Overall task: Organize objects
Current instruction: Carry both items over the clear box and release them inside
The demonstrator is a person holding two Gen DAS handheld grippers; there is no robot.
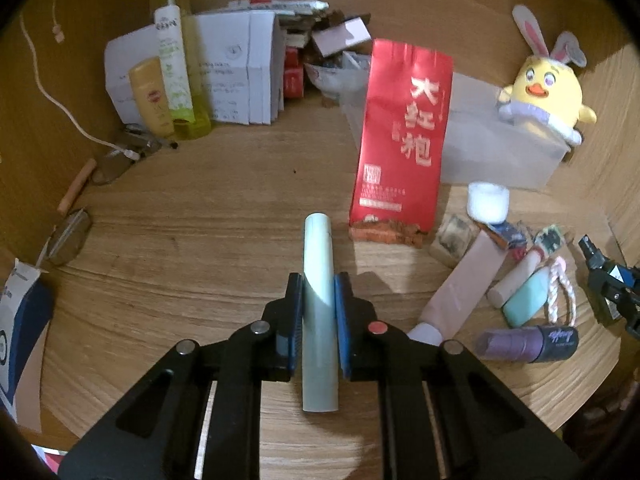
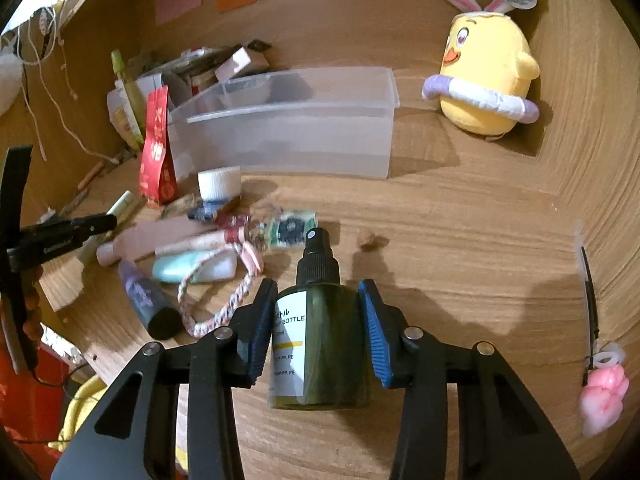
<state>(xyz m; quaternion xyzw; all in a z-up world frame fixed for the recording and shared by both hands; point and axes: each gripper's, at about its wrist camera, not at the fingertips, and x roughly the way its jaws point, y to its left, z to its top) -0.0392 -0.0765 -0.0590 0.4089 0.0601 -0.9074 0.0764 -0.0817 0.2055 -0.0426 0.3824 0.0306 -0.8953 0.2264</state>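
My left gripper (image 1: 318,294) is shut on a pale green tube (image 1: 318,264), held above the wooden desk. My right gripper (image 2: 318,294) is shut on a dark green spray bottle (image 2: 320,336) with a black pump top; it also shows at the right edge of the left wrist view (image 1: 600,276). A clear plastic bin (image 2: 288,136) stands at the back of the desk, also seen in the left wrist view (image 1: 500,148). A pile of small cosmetics (image 2: 192,248) lies in front of it: a pink tube (image 1: 464,280), a purple bottle (image 1: 528,344), a mint bottle (image 1: 524,300).
A red tea bag (image 1: 400,140) stands upright before the bin. A yellow chick plush (image 2: 488,76) sits at the back right. Bottles (image 1: 172,60) and white boxes (image 1: 240,72) crowd the back left corner. A pink charm (image 2: 600,396) hangs at the right.
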